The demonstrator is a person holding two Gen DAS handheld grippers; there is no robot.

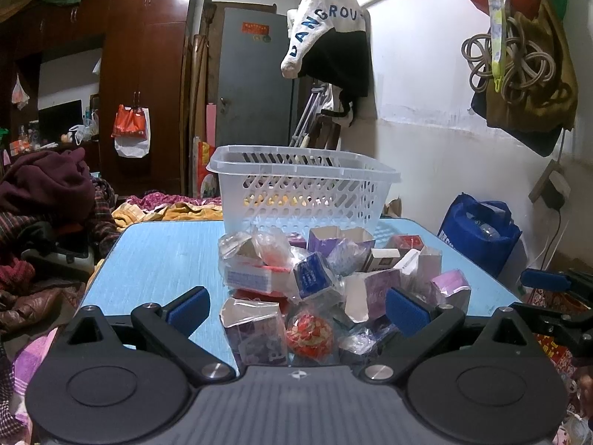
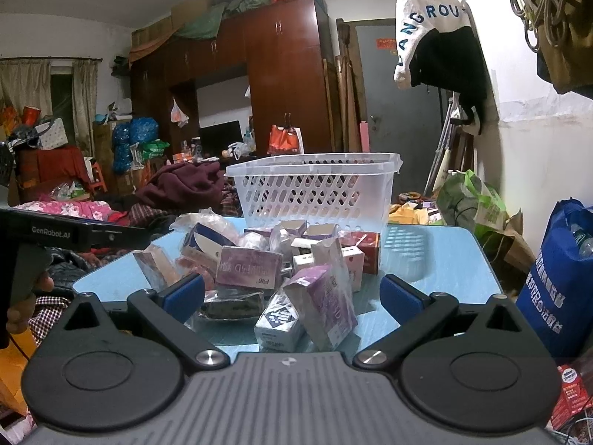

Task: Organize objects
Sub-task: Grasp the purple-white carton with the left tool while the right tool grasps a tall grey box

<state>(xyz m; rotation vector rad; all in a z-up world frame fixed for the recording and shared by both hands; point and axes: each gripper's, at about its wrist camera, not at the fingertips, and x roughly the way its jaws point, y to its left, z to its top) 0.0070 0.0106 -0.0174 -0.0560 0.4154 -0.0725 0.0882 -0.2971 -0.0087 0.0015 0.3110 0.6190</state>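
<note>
The left gripper (image 1: 296, 306) is held low and level at the near edge of the blue table (image 1: 155, 259), pointing at the pile of boxes (image 1: 315, 278). Its fingers (image 1: 187, 306) are spread wide and empty, the nearest boxes and a red ball (image 1: 309, 335) lying between them without touching either pad. In the right wrist view, the left gripper's black body (image 2: 55, 231) shows at the left edge, a hand (image 2: 22, 296) gripping its handle. The right gripper (image 2: 292, 296) sits just as low at the same edge, jaws wide apart, holding nothing; a purple box (image 2: 326, 306) leans between its pads. Behind the pile stands the clear basket (image 2: 315, 189), upright on the far side of the table.
</note>
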